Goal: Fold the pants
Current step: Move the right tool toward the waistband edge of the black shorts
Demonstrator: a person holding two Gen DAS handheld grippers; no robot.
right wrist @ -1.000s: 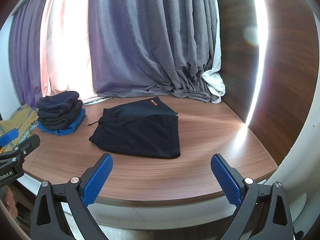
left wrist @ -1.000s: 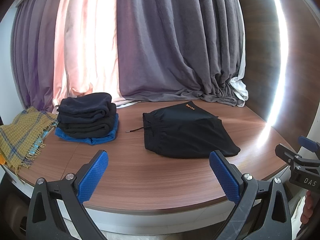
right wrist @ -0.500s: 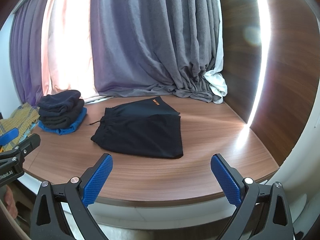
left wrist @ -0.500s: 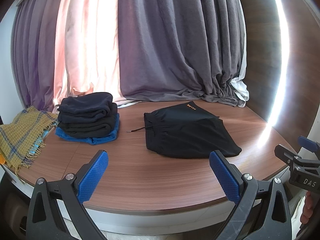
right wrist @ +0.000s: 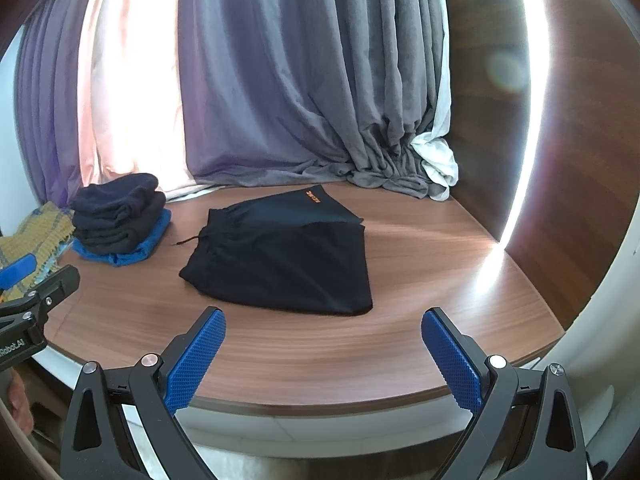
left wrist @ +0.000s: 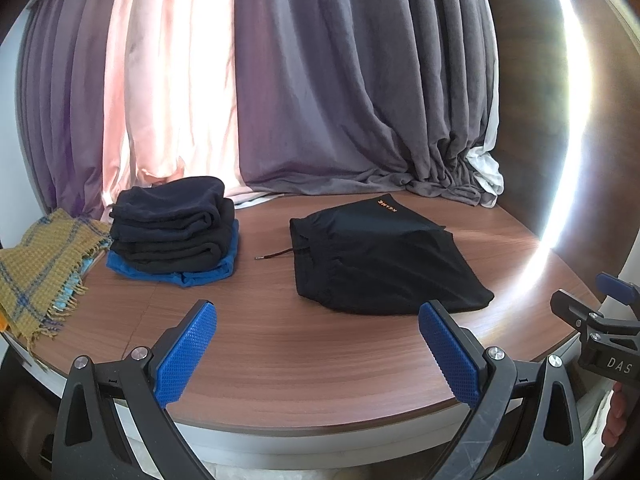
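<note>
Nearest, the left gripper (left wrist: 318, 354) and right gripper (right wrist: 324, 358) both gaped wide, gripping nothing, over the wooden table's (left wrist: 280, 344) front edge. Beyond, the folded black shorts (left wrist: 380, 264) lay mid-table, right of a stack of folded clothes (left wrist: 176, 228). Grey curtains (left wrist: 340, 80) hung behind.

Open wood runs along the near edge of the desk (left wrist: 280, 360), between the left tongs (left wrist: 316, 354) and the folded black pants (left wrist: 384, 264), and a bare lane separates the pants from the stack of folded clothes (left wrist: 176, 232) to the left. A yellow plaid scarf (left wrist: 44, 264) drapes over the left edge, just beside the stack. Grey curtains (right wrist: 300, 92) close off the back, their hem bunched on the far right corner near a white cloth (right wrist: 438, 164). A wood wall panel (right wrist: 492, 120) bounds the right side, with clear surface between it and the pants. The right tongs (right wrist: 324, 354) hover gaping over the near rim.
</note>
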